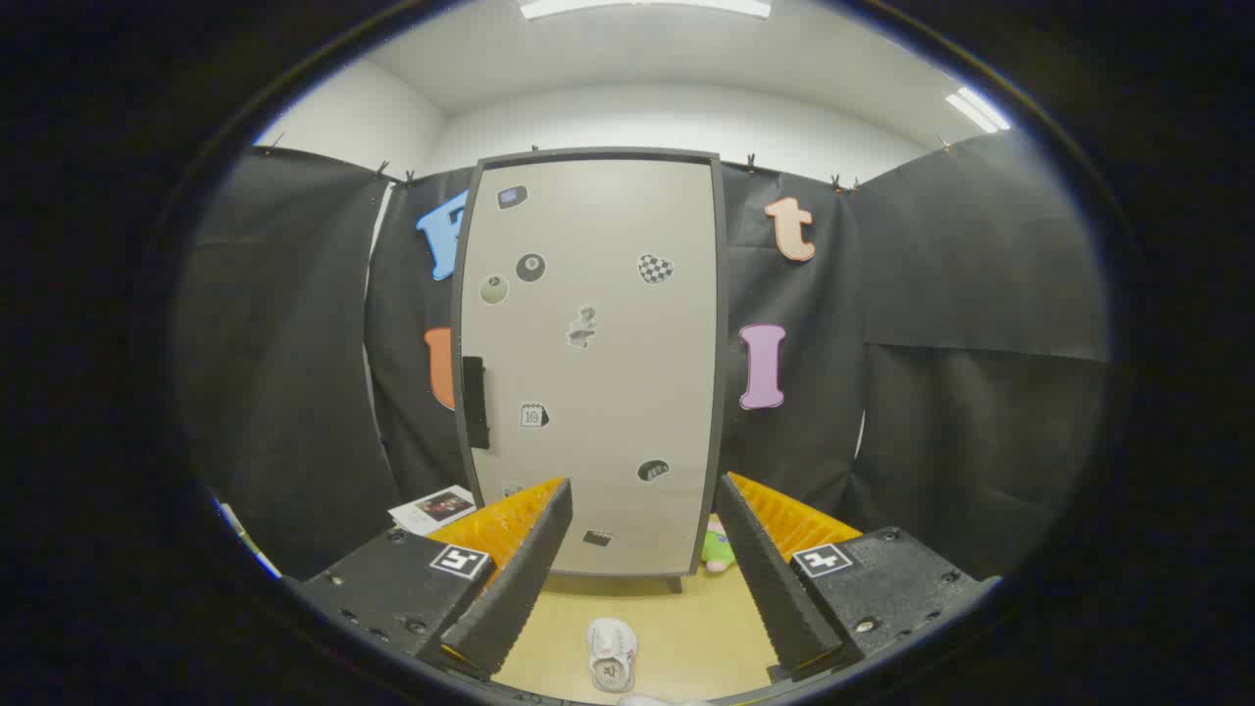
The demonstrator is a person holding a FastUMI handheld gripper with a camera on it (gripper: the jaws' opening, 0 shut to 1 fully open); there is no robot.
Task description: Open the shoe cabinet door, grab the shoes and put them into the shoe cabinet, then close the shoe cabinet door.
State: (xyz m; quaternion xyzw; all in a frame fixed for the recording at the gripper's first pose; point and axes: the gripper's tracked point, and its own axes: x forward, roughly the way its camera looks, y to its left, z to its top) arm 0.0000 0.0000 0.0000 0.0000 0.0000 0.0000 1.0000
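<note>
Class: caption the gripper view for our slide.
Open gripper faces the closed shoe cabinet; a white shoe lies between its fingers.

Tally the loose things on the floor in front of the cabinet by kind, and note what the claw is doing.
White shoe, between the fingers: 1
Green plush toy, at the foot of the closed shoe cabinet: 1
Printed card, left of the cabinet: 1
Total: 3
The claw is open and holds nothing.

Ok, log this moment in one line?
gripper: open, empty | cabinet door: closed | handle: untouched | white shoe: on floor between fingers | stage: pre-open
</note>
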